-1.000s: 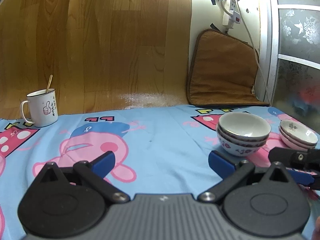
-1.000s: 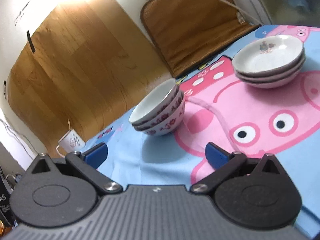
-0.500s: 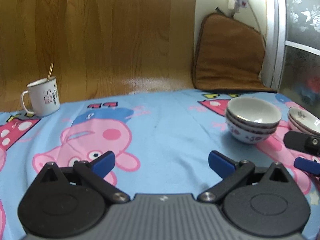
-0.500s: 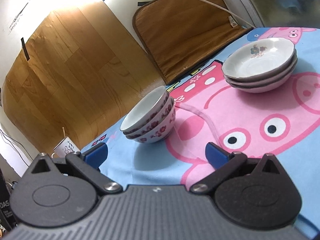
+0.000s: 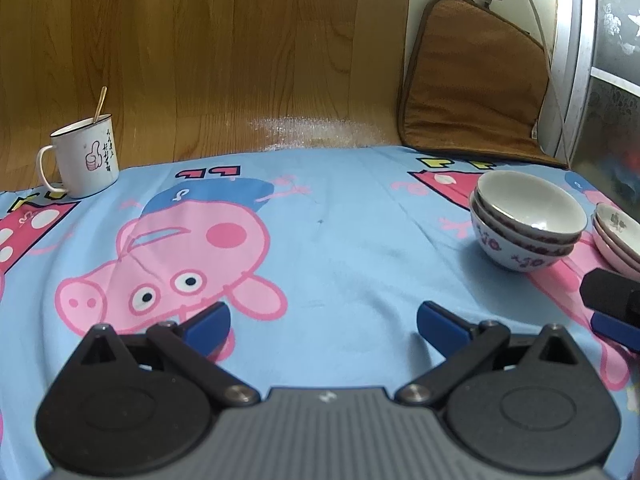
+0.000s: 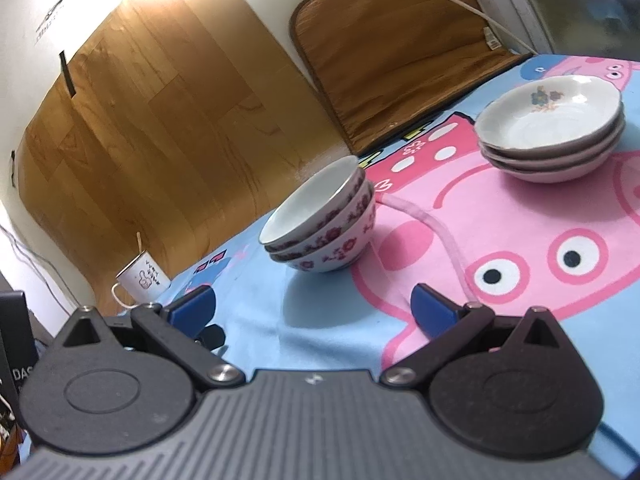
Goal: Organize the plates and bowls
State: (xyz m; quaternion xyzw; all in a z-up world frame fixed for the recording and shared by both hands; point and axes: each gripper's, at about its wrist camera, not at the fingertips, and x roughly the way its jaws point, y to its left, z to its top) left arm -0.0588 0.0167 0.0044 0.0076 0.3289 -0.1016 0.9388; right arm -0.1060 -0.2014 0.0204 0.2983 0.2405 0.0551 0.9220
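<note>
1. Bowls sit nested in one stack on the cloth, with plates stacked to their right, apart; sorted by kind, so the tidying looks finished.
2. Left gripper hovers over bare cloth, spread wide, holding nothing.
3. Right gripper hangs near the bowls, equally spread and empty.

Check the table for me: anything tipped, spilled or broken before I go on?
Nothing stands out. The bowls sit nested in one stack, the plates in another beside them, both upright on the cloth. The mug stands upright with a spoon in it. No spills or chips visible.
</note>
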